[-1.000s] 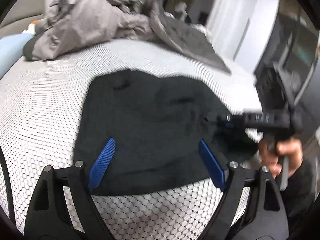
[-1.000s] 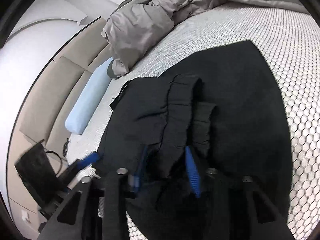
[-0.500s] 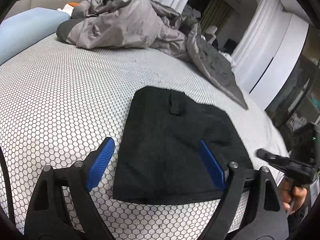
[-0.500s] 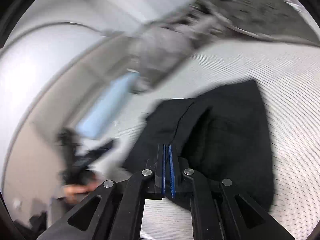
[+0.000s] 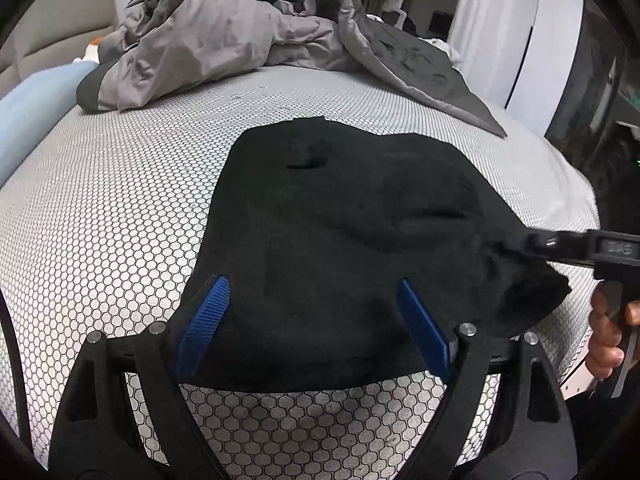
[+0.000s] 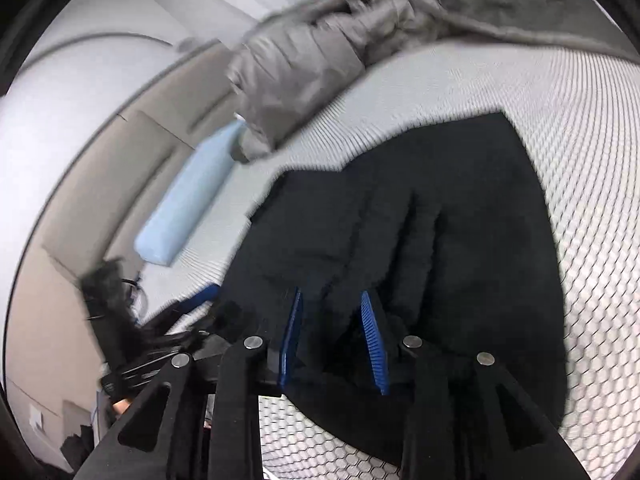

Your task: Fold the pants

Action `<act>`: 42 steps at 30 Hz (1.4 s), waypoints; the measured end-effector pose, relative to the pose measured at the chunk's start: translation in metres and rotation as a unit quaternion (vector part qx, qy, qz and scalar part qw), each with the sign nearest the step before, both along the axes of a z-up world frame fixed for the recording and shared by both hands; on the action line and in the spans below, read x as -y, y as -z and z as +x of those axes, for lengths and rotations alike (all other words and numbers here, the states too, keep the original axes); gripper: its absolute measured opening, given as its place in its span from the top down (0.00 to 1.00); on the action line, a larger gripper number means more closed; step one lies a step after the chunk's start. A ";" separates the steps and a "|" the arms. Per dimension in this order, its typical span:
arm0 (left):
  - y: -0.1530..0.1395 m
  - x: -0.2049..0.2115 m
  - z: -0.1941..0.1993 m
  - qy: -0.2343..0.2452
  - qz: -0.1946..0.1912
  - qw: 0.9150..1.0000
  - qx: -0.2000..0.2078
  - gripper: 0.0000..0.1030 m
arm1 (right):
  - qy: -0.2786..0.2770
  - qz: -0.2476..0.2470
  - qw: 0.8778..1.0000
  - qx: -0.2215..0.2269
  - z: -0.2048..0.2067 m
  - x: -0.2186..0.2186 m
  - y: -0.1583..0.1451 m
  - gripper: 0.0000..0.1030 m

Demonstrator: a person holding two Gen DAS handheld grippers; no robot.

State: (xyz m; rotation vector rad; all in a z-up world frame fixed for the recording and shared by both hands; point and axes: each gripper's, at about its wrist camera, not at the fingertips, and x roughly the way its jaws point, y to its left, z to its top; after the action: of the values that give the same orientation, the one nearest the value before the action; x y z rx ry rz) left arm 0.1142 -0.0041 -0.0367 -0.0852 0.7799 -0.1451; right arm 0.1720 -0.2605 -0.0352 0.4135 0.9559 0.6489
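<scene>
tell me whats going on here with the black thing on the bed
A person is folding black pants on a bed with a white honeycomb-patterned cover, holding a claw in each hand. The pants already lie as a compact folded bundle. The left claw hovers wide open over the near edge, gripping nothing. The right claw has just been opening at the bundle's right side, with a ridge of fabric between its jaws. A rumpled grey duvet lies behind.

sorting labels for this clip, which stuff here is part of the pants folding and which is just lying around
Part of the job:
- black pants, bunched on the honeycomb bed cover
- left gripper, open over the pants' near edge
- right gripper, jaws just opening, a ridge of pants between its pads

Just lying about:
- grey duvet, crumpled at the far side
- light blue pillow
</scene>
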 end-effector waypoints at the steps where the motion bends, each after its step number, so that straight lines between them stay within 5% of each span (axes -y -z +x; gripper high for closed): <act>1: 0.000 0.002 -0.001 0.001 0.002 1.000 0.000 0.18 | 0.001 -0.002 1.000 -0.011 0.002 -0.002 0.005 0.70; 9: 0.000 0.002 0.000 0.000 0.002 1.000 -0.002 0.18 | 0.018 0.078 0.996 -0.046 0.029 0.002 0.024 0.70; 15: 0.000 0.002 0.000 0.000 0.000 1.000 -0.002 0.18 | 0.002 0.096 0.995 -0.022 0.023 0.002 0.010 0.70; 21: 0.001 0.001 -0.001 0.007 0.002 1.000 -0.002 0.18 | 0.002 0.099 0.992 -0.074 0.032 -0.004 0.032 0.75; 23: -0.001 -0.001 -0.001 0.008 -0.006 1.000 -0.001 0.18 | 0.004 0.088 0.994 -0.057 0.031 -0.005 0.027 0.90; 29: -0.013 -0.014 -0.007 0.005 -0.031 0.999 0.018 0.18 | 0.025 0.085 0.996 0.018 0.005 0.013 -0.013 0.94; 34: -0.003 -0.015 0.001 -0.008 -0.017 1.000 -0.009 0.13 | 0.040 0.008 0.999 -0.023 0.011 0.013 0.014 0.93; 38: 0.014 -0.004 0.006 -0.009 0.040 0.998 -0.038 0.12 | 0.034 0.016 0.999 -0.010 0.008 0.013 0.006 0.90; 42: 0.012 0.002 0.002 -0.004 0.036 0.999 -0.033 0.10 | 0.037 0.022 0.999 0.006 0.004 0.018 -0.002 0.77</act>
State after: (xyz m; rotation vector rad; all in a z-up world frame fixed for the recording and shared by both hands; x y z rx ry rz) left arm 0.1165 -0.0063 -0.0489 -0.0245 0.8499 -0.1062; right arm 0.1756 -0.2785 -0.0330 0.4811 0.9115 0.6047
